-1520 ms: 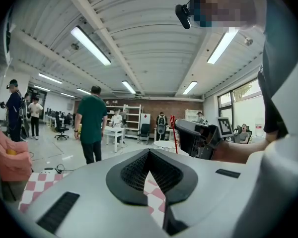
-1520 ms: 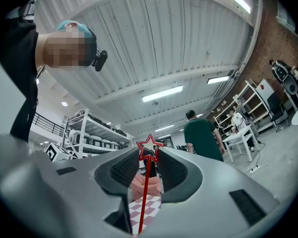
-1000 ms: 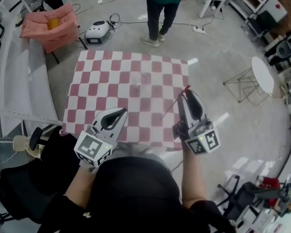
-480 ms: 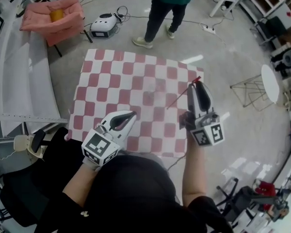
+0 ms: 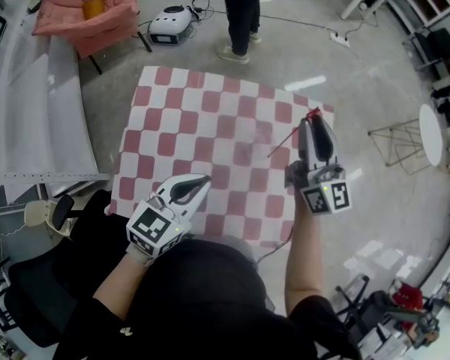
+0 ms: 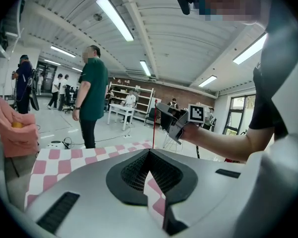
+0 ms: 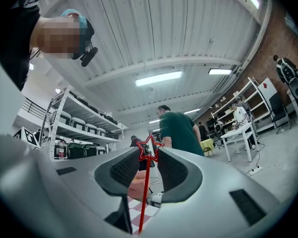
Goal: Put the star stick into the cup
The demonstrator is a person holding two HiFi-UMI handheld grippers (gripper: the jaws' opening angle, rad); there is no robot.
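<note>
In the middle of the concrete floor stands a table [image 5: 172, 126] under a red-and-white checked cloth, seen from steeply above. Beyond its far edge a standing person [image 5: 238, 10] in a green top and dark trousers is partly cut off by the frame. To the far left sits a pink armchair [image 5: 86, 21] with something orange on its seat, and a small white device [image 5: 174, 25] lies on the floor beside it.

The left gripper [image 5: 202, 180] hangs over the table's near edge. In its own view [image 6: 149, 151] the jaws are pressed together at the tips, with nothing between them and only a sliver of checked cloth showing through lower down.

The right gripper [image 5: 317, 122] is held over the table's right edge, jaws clenched on the star stick [image 5: 289, 137]. The thin red stick is pinched just below its star, which sits at the jaw tips, and the shaft slants down and left over the cloth. In the right gripper view [image 7: 149, 155] the star outline stands between the tips, and the stick [image 7: 144, 187] runs straight down between the jaws.

A faint clear shape [image 5: 259, 131] sits on the cloth near the stick's free end, too blurred to make out.
</note>
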